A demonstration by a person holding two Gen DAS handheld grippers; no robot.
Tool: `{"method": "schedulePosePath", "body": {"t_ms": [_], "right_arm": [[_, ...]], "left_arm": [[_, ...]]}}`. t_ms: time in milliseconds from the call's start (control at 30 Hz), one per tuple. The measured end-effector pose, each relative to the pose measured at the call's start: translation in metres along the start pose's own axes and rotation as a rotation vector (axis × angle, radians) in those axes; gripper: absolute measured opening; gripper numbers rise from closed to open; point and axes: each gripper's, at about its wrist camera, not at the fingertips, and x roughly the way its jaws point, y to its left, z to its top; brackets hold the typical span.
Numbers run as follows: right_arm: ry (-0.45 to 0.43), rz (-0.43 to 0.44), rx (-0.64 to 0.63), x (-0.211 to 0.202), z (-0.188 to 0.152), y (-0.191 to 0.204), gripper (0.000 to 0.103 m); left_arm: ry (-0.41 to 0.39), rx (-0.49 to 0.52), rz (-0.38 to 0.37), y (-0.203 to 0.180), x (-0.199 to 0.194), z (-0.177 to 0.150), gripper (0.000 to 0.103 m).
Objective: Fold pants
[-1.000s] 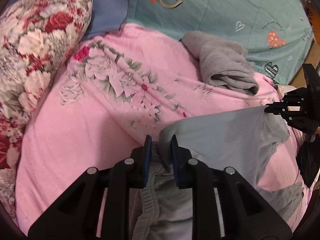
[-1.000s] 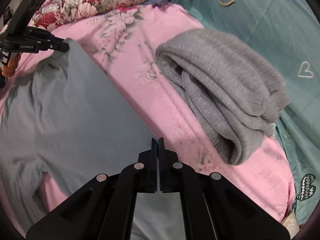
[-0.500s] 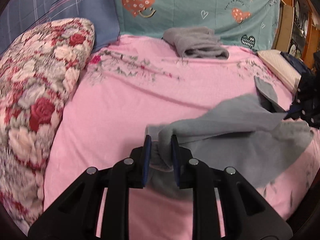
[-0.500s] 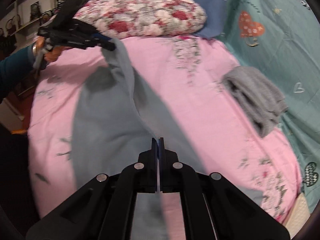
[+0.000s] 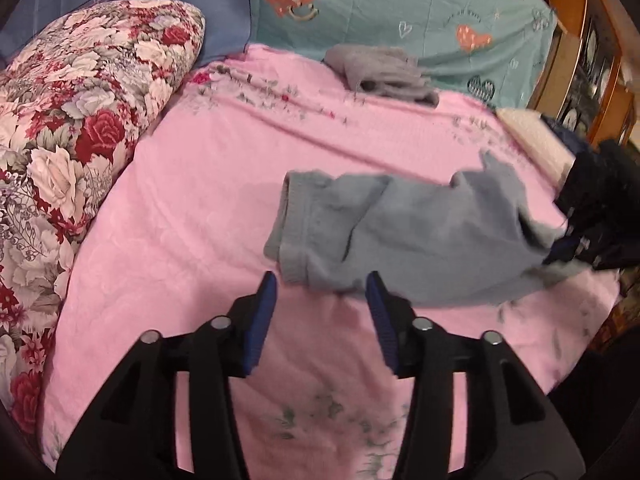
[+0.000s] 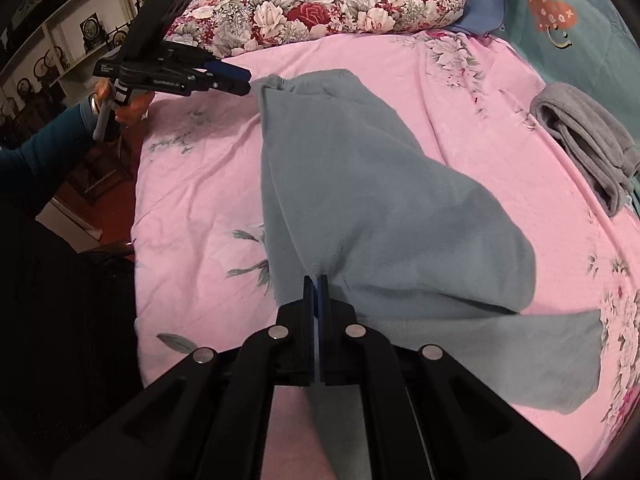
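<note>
The grey-blue pants (image 5: 420, 232) lie bunched on the pink bedsheet (image 5: 192, 216); they also show in the right wrist view (image 6: 360, 200). My left gripper (image 5: 322, 280) is open and empty, just short of the pants' hemmed end. It also shows in the right wrist view (image 6: 244, 80), next to that end. My right gripper (image 6: 318, 280) is shut on the other end of the pants, and appears at the right edge of the left wrist view (image 5: 560, 254).
A folded grey garment (image 5: 380, 72) lies at the far side of the bed, also in the right wrist view (image 6: 588, 140). A floral pillow (image 5: 80, 120) lies left, a teal quilt (image 5: 420, 12) behind. Wooden furniture (image 5: 592, 60) stands at right.
My left gripper has opened and let go of the pants' end, which now lies on the sheet. My right gripper stays shut on its end. The pants have dropped lower onto the bed.
</note>
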Motion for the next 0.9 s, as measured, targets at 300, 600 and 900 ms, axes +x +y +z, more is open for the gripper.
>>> {"method": "schedulePosePath", "body": {"t_ms": [300, 600, 900], "right_arm": [[0.114, -0.014, 0.046, 0.031, -0.018, 0.008, 0.006], [-0.01, -0.197, 0.511, -0.044, -0.013, -0.118, 0.061], [0.159, -0.489, 1.025, 0.005, -0.028, -0.269, 0.074]], "left_arm": [[0.099, -0.013, 0.043, -0.015, 0.056, 0.015, 0.065], [0.074, -0.006, 0.083, -0.014, 0.046, 0.028, 0.066], [0.074, 0.068, -0.083, -0.064, 0.084, 0.04, 0.076]]}}
